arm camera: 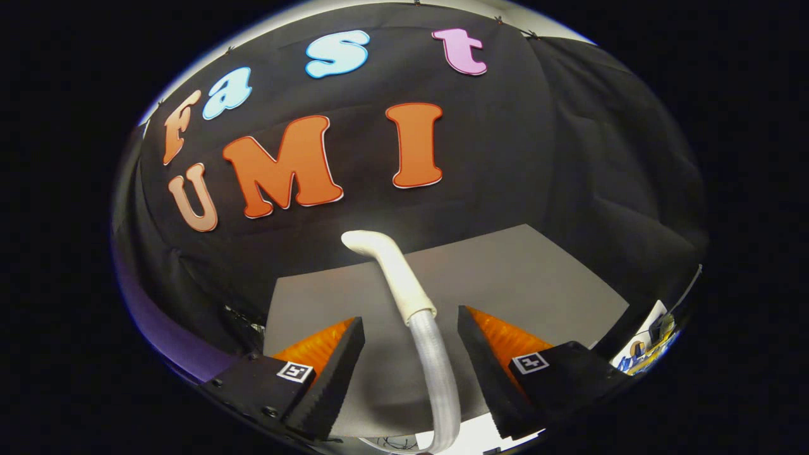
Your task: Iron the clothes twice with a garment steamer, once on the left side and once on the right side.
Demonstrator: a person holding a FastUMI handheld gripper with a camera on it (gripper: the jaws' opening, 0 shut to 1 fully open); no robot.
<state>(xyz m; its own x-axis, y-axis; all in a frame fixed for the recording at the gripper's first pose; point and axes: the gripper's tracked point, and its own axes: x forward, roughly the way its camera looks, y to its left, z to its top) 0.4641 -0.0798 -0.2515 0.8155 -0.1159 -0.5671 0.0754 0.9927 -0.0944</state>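
Gripper [411, 328] open, fingers apart; steamer [395, 268] and hose [436, 373] between them, untouched, above grey table [537, 272].

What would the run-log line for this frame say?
gripper: open, touching nothing | steamer handle: white, beyond the fingers | hose: runs between the fingers | surface: grey table | clothes: unseen

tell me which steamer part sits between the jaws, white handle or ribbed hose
The ribbed hose: it runs between the open jaws, touching neither; the white handle lies beyond them.
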